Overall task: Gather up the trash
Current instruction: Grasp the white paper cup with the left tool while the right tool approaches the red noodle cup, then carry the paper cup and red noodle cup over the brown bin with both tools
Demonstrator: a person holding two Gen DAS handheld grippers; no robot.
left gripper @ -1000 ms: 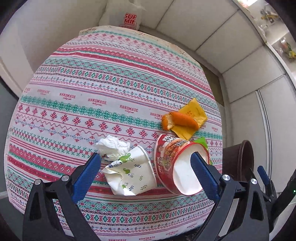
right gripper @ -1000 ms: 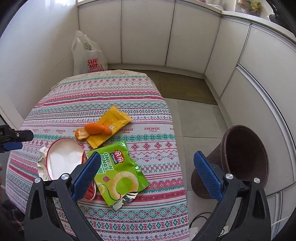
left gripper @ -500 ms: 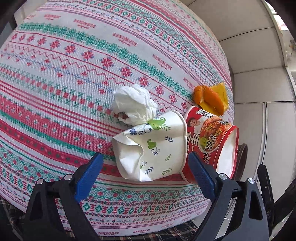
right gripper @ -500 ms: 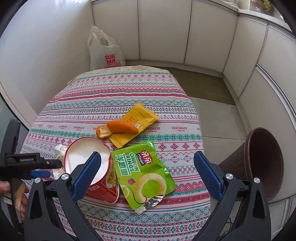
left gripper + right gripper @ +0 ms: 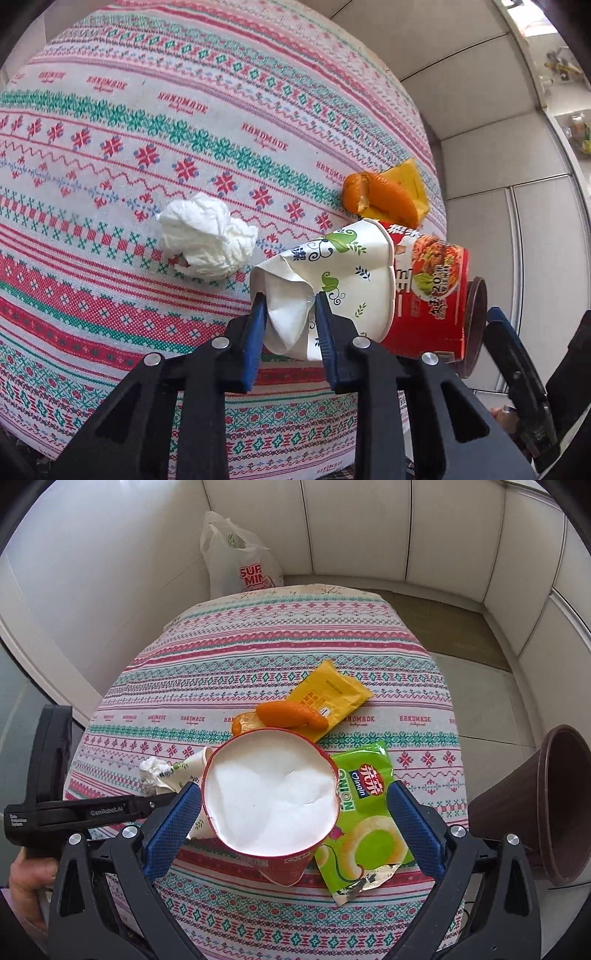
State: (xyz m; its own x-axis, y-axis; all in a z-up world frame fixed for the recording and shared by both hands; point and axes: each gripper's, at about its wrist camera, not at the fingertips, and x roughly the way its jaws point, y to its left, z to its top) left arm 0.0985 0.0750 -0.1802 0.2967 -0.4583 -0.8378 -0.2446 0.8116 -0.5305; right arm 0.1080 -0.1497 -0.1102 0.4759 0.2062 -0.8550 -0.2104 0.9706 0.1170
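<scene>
Left hand-held gripper [image 5: 288, 314], jaws just closing, pinching crumpled paper cup [image 5: 332, 280].

Patterned tablecloth [image 5: 280, 642] w/ "HANDMADE" print; white cabinet panels [image 5: 354, 528] behind; tiled floor [image 5: 480, 701].

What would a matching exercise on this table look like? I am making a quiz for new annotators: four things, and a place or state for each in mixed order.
Things:
1. paper cup
2. tissue
3. orange peel
4. noodle cup

Places or states:
A. lies on the yellow wrapper
B. between the open right tongs
C. crumpled, loose on the tablecloth
D. pinched at its crushed rim by the left tongs

Pairs: 1-D, 2-C, 3-A, 4-B
</scene>
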